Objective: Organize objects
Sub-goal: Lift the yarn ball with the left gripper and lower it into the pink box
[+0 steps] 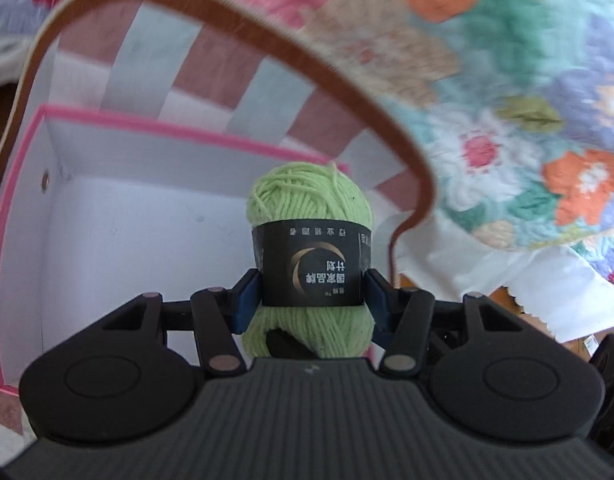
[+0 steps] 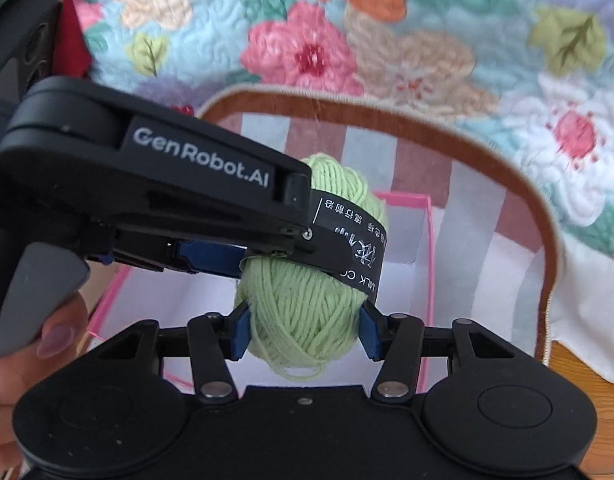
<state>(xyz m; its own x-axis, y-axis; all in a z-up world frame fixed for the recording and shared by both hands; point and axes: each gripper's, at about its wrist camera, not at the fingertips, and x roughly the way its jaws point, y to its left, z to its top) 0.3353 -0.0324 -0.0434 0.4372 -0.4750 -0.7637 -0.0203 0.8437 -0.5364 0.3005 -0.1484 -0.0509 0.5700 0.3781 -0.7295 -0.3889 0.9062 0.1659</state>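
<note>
**Inspector:** Report the tools.

**Assistant:** Both clamp one item. The left gripper (image 1: 311, 296) has its blue pads (image 1: 245, 304) pressed against the black paper band (image 1: 313, 264) of a light green yarn ball (image 1: 309, 200). In the right wrist view, the right gripper (image 2: 305, 332) presses its own blue pads (image 2: 241, 330) into the bare end of the same yarn ball (image 2: 303, 308), below the band (image 2: 347, 248). The left gripper (image 2: 263, 256) crosses that view from the left side, gripping the ball at the band.

**Inspector:** Where is the yarn?

**Assistant:** In the air, above a white box with a pink rim (image 1: 147, 124). That box sits inside a larger striped container with a brown edge (image 1: 267, 32). The box interior that shows is bare white.

**Inspector:** Surroundings?

**Assistant:** A floral quilt (image 2: 427, 40) lies behind the container, blurred in the left wrist view. A person's hand (image 2: 35, 340) grips the left tool's handle at the lower left. Wood surface (image 2: 579, 368) shows at lower right.
</note>
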